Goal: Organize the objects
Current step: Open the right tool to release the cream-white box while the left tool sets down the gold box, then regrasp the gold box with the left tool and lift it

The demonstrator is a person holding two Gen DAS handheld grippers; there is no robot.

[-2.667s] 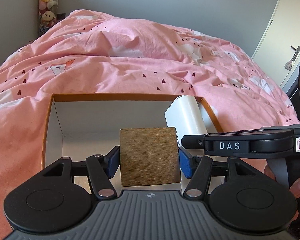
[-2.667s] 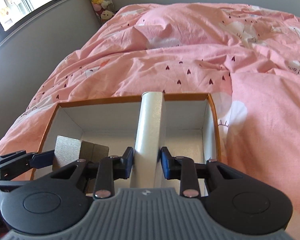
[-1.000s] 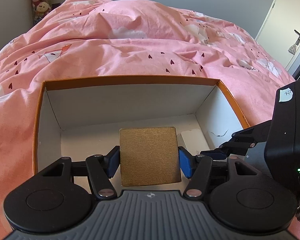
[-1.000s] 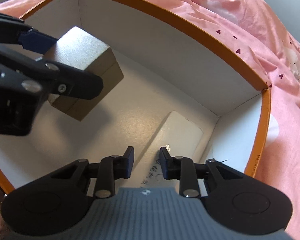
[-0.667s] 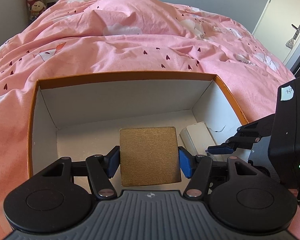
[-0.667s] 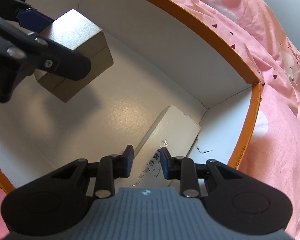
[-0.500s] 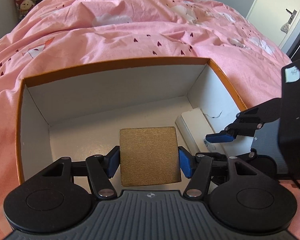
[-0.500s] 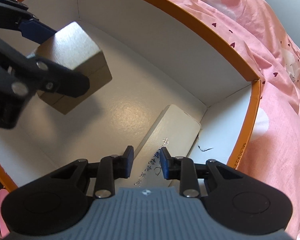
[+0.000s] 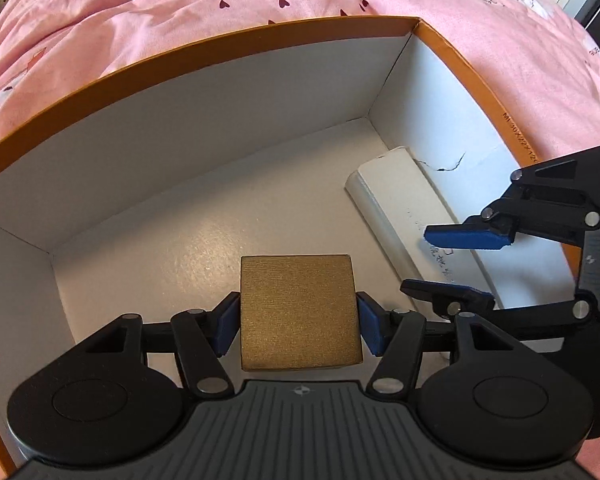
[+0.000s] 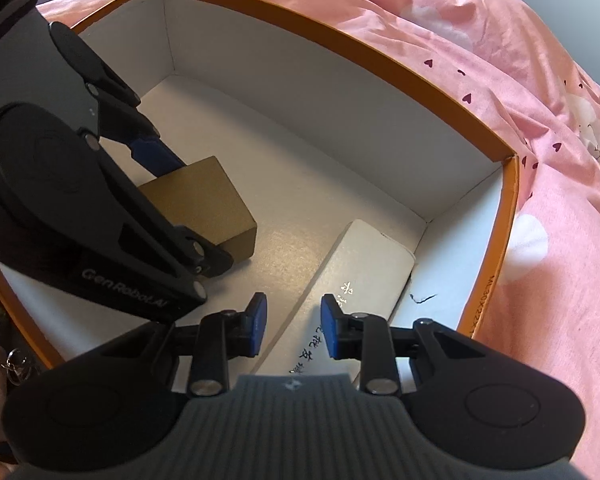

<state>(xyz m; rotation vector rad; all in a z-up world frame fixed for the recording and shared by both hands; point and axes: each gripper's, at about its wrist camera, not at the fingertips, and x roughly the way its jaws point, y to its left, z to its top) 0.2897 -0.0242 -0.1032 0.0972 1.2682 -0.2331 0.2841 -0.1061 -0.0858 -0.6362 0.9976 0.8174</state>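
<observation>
Inside the orange-rimmed box [image 9: 204, 46] on the pink duvet [image 9: 148, 4]: left gripper [image 9: 298, 326] clamped on the gold box [image 9: 298, 312], low over the white floor. Right gripper [image 10: 292, 326] spread apart, holding nothing, just above the white box [image 10: 364, 260] lying flat against the right wall.

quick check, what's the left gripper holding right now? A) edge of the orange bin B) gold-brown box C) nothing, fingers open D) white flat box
B. The left gripper has its blue fingers pressed on both sides of the gold-brown box, low inside the orange-rimmed box. The white flat box lies on the floor by the right wall, with the open right gripper above its near end.
</observation>
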